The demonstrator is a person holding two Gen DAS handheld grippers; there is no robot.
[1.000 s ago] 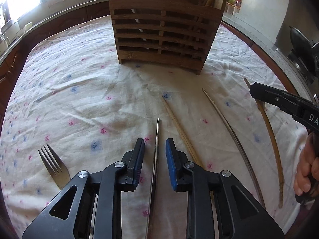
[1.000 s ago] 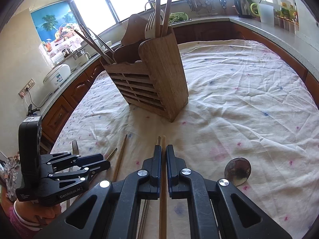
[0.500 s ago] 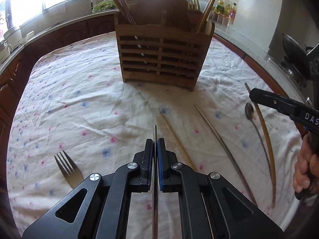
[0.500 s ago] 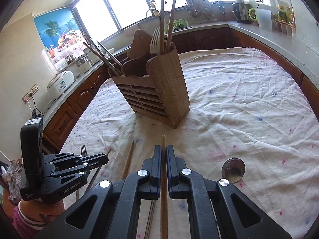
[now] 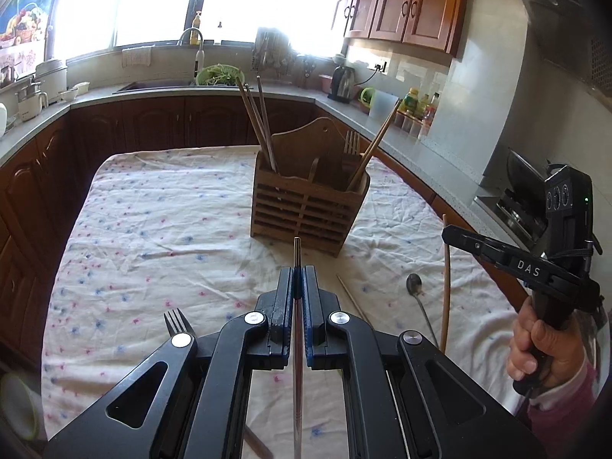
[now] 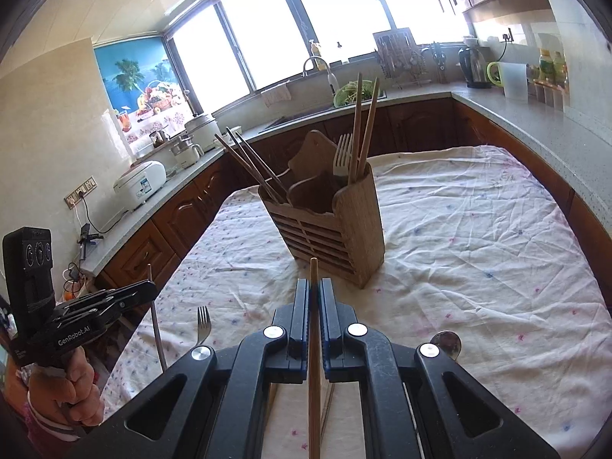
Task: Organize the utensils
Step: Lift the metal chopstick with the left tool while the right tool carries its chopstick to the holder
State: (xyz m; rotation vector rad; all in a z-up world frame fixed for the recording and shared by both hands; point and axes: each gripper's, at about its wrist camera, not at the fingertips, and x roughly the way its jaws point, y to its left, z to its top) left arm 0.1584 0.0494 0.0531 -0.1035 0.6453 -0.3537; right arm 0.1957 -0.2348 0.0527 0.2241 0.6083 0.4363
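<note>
Left wrist view showed the left gripper (image 5: pixel 297 287) clamped on a thin grey metal chopstick (image 5: pixel 297 344), its long axis running straight forward between the blue pads, the tip (image 5: pixel 297 243) aimed at the slatted wooden utensil holder (image 5: pixel 308 214). That holder stood directly ahead and a little beyond the tip, upright on the cloth, already bearing dark chopsticks in its left compartment, a fork and a bamboo chopstick toward its right. To the right in this view, the right gripper (image 5: pixel 449 234) was closed on a long pale bamboo chopstick (image 5: pixel 445 287), held nearly upright, with the person's hand (image 5: pixel 543 344) around the handle.

In the right wrist view, the left gripper (image 6: pixel 147 288) appeared at far left with the metal chopstick (image 6: pixel 157 325) hanging down from it; the bamboo chopstick (image 6: pixel 314 344) ran forward between the right gripper's (image 6: pixel 314 298) shut pads toward the holder (image 6: pixel 332 225). Both hands looked about equally near the holder, so either stick could go in first; each would probably need tipping upright over a compartment.

Left on the wrinkled white cloth with pink and blue flecks (image 5: pixel 153 229) were a steel fork (image 5: pixel 178 323), a loose bamboo stick (image 5: pixel 352 300) and a steel spoon (image 5: pixel 415 287). Around the table ran dark wood cabinets, a grey counter (image 6: pixel 535 114) and bright windows.
</note>
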